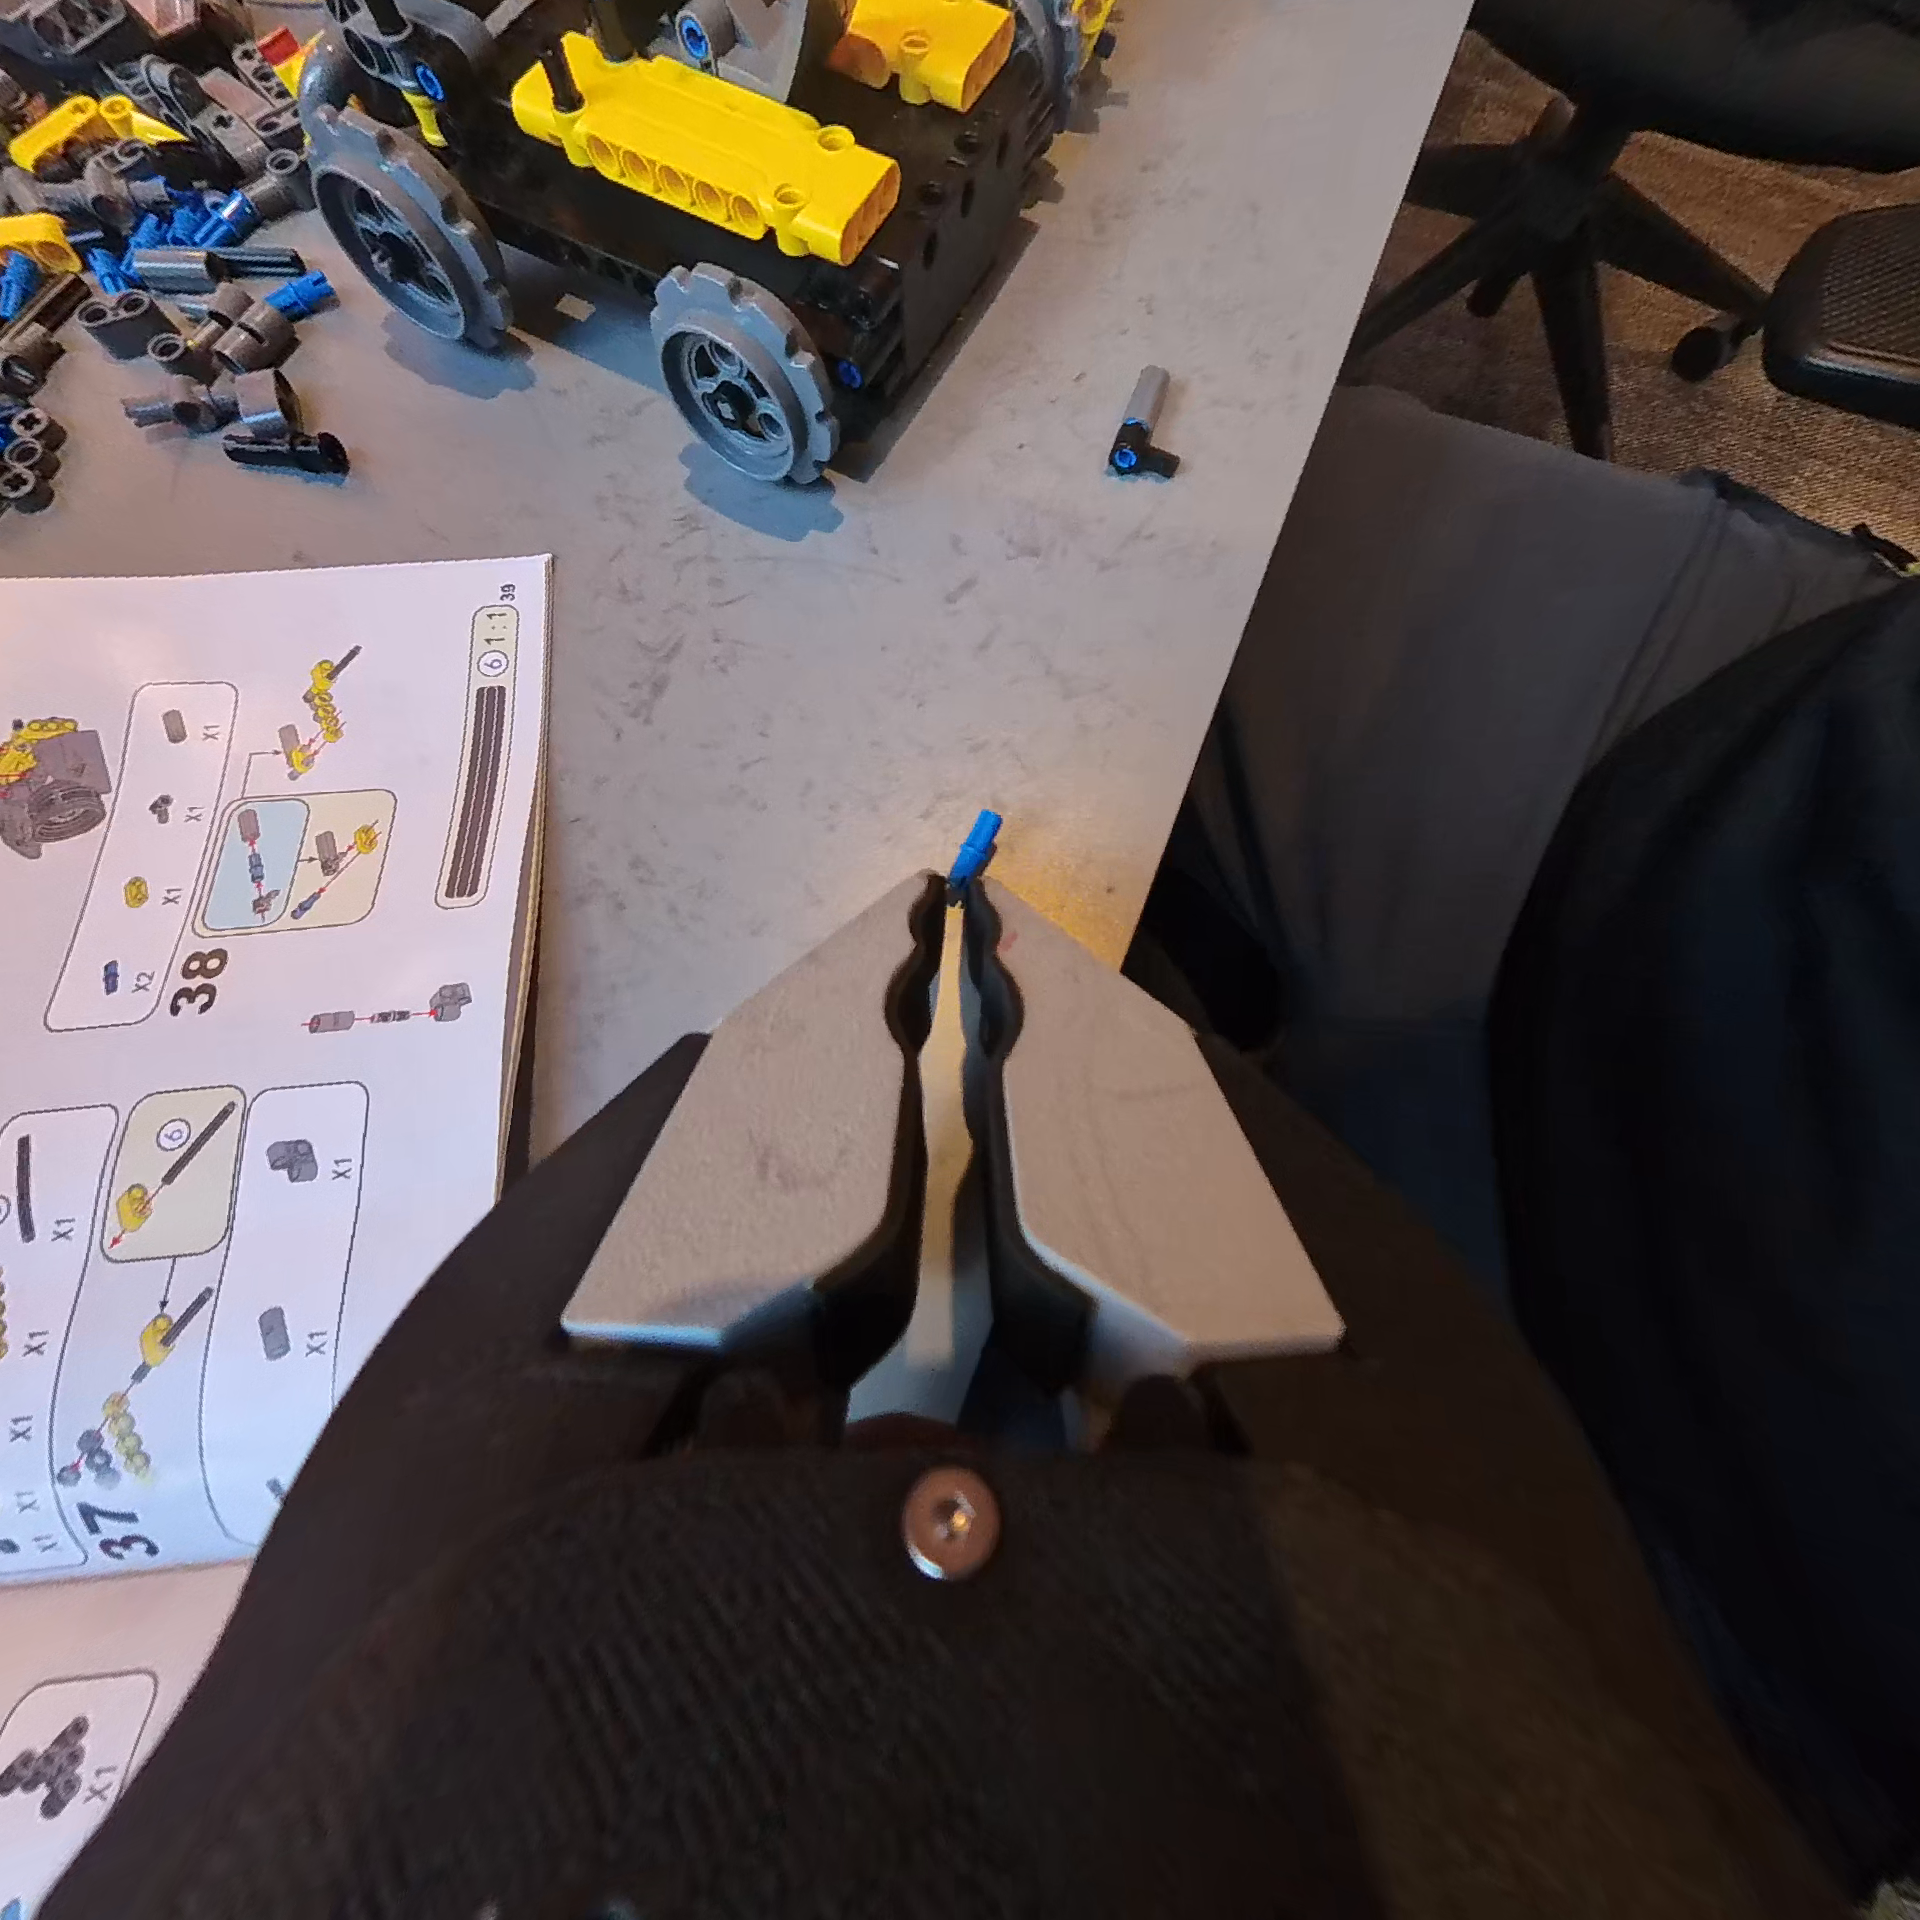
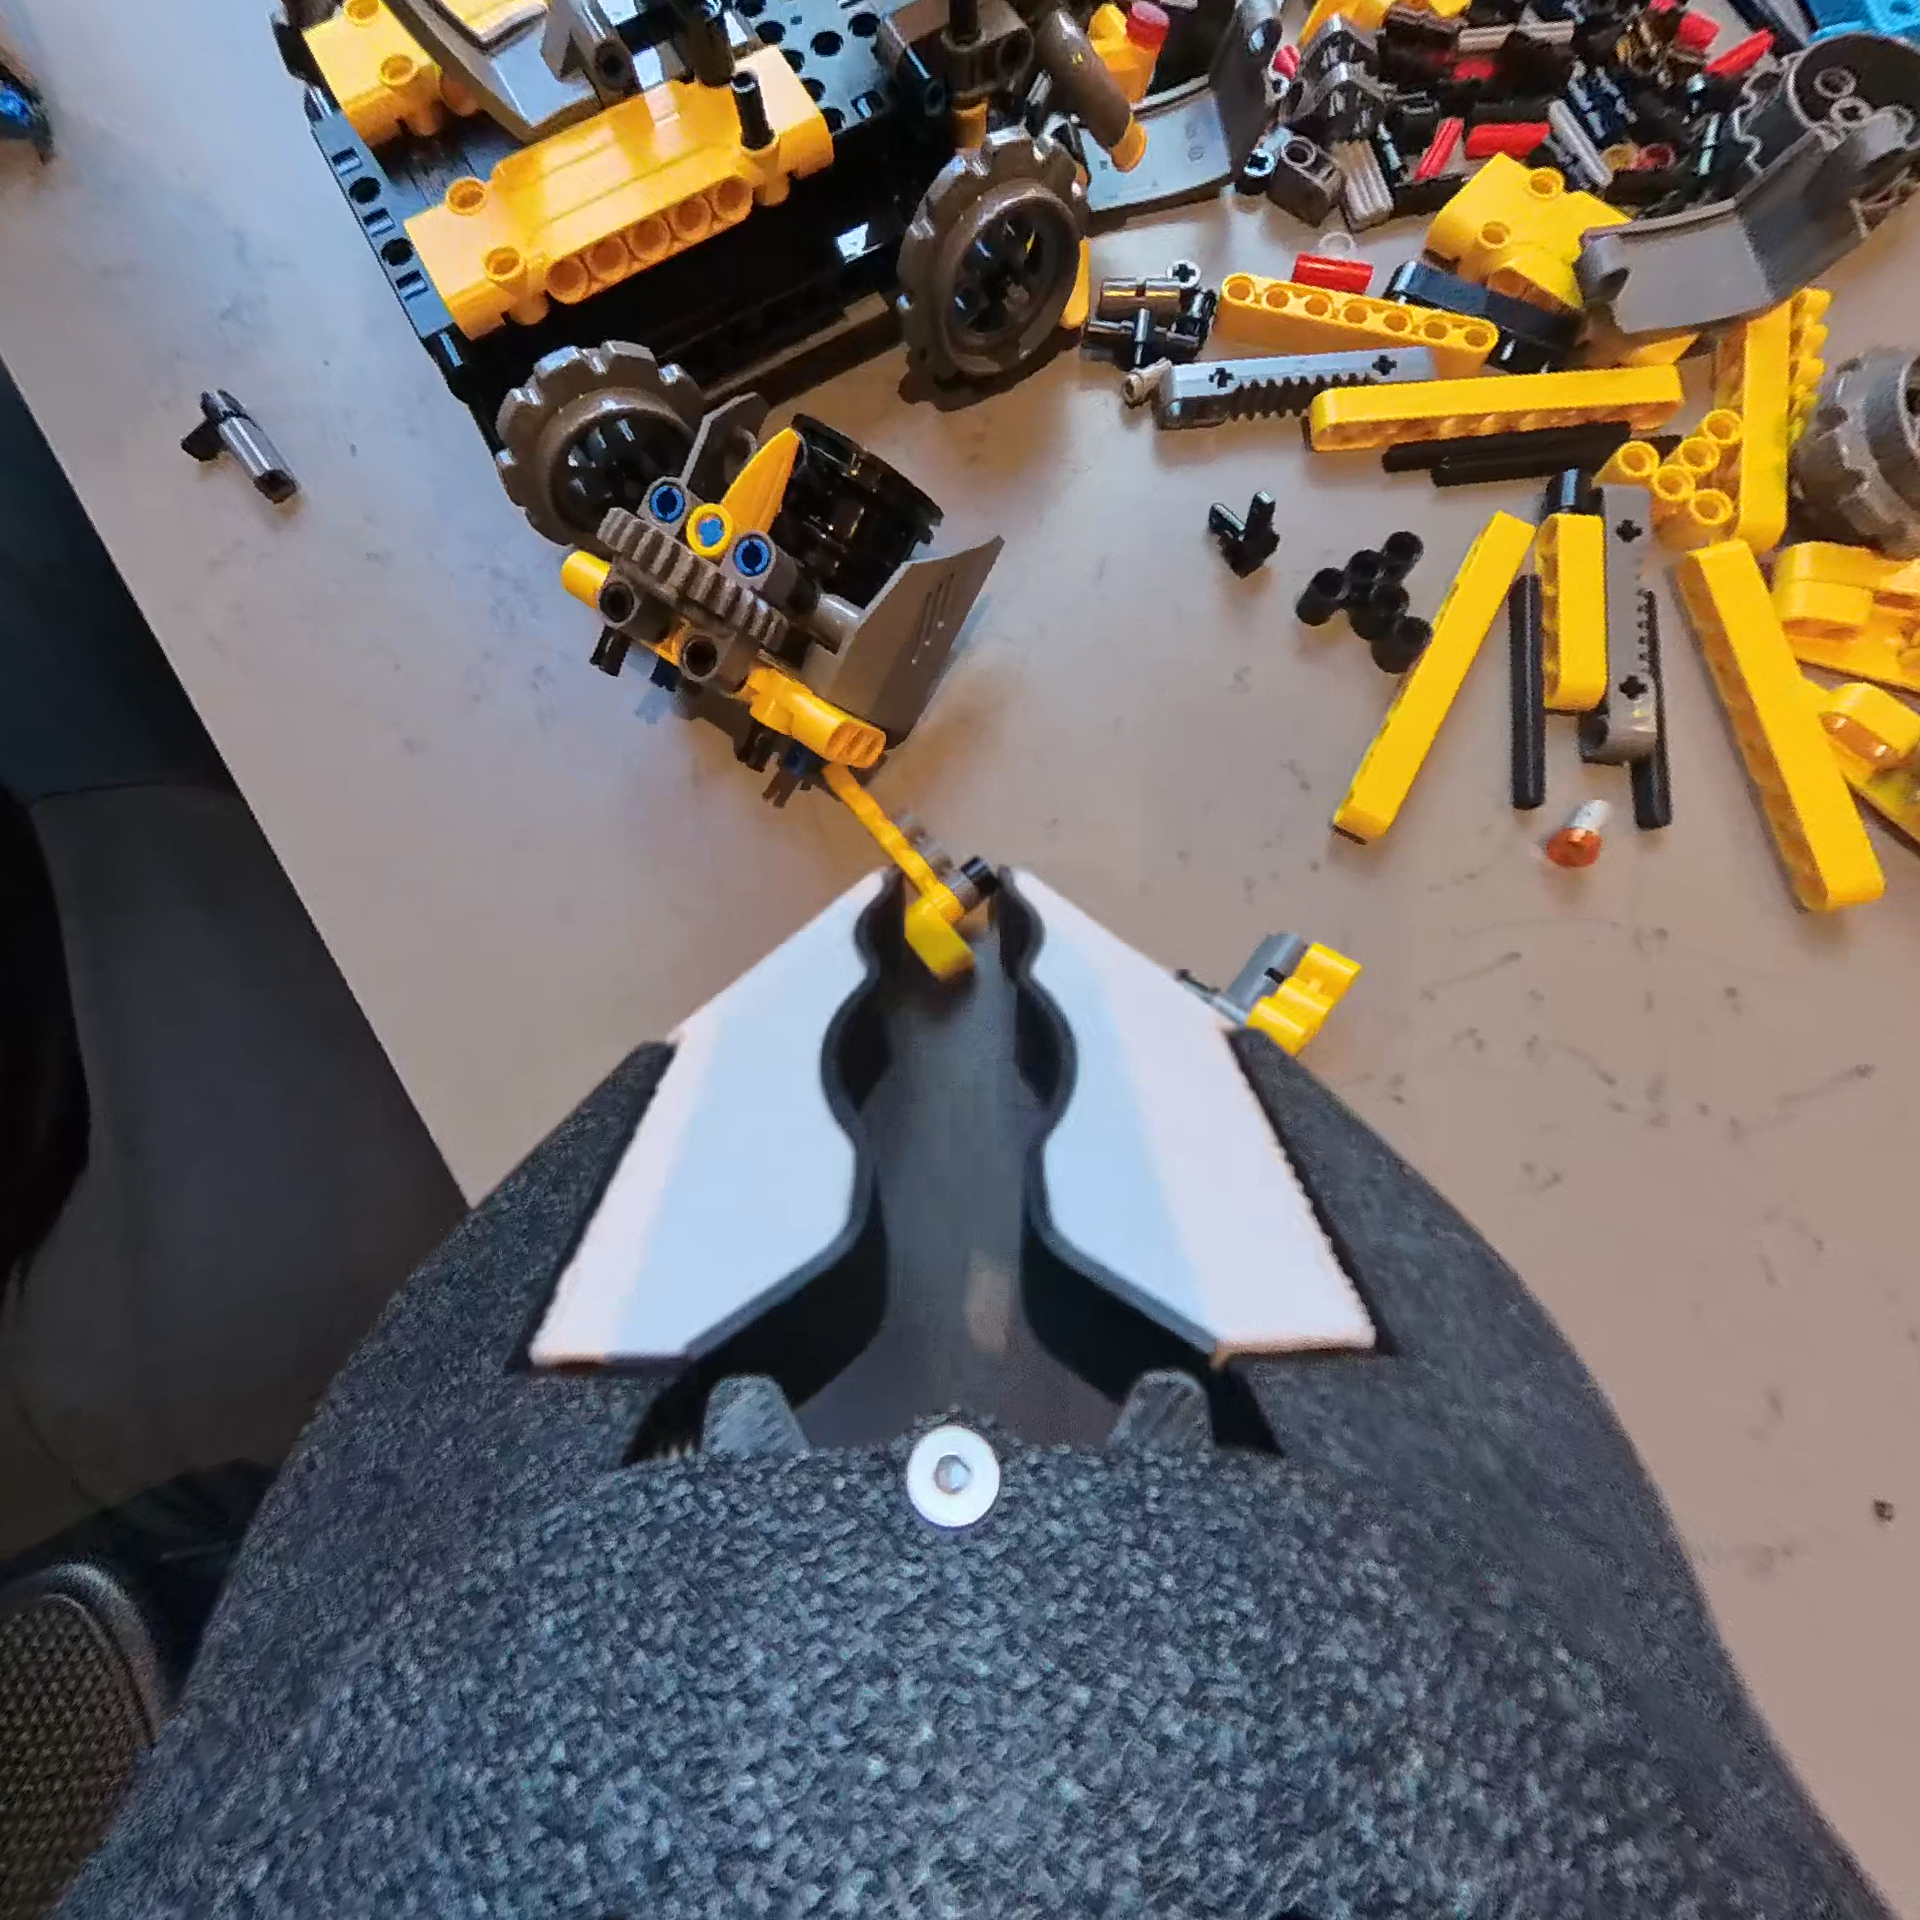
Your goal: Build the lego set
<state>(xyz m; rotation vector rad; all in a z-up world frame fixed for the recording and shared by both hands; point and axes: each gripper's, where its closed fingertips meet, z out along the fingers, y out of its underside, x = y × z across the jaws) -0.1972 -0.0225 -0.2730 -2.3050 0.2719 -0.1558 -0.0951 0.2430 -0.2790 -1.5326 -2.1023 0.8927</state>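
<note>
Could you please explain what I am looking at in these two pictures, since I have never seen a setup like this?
There is no robot here: a person holds one two-finger gripper in each hand, and each picture comes from a camera on a gripper, looking forward along its fingers.

In the left wrist view, the left gripper is shut on a small blue plastic pin above the grey table. Beside it lies an open instruction booklet, and farther off a half-built yellow and black toy vehicle with grey toothed wheels.

In the right wrist view, the right gripper is shut on a small yellow and grey connector assembly. Just beyond it sits a sub-assembly with a grey gear, and to the right lie loose yellow beams.
</note>
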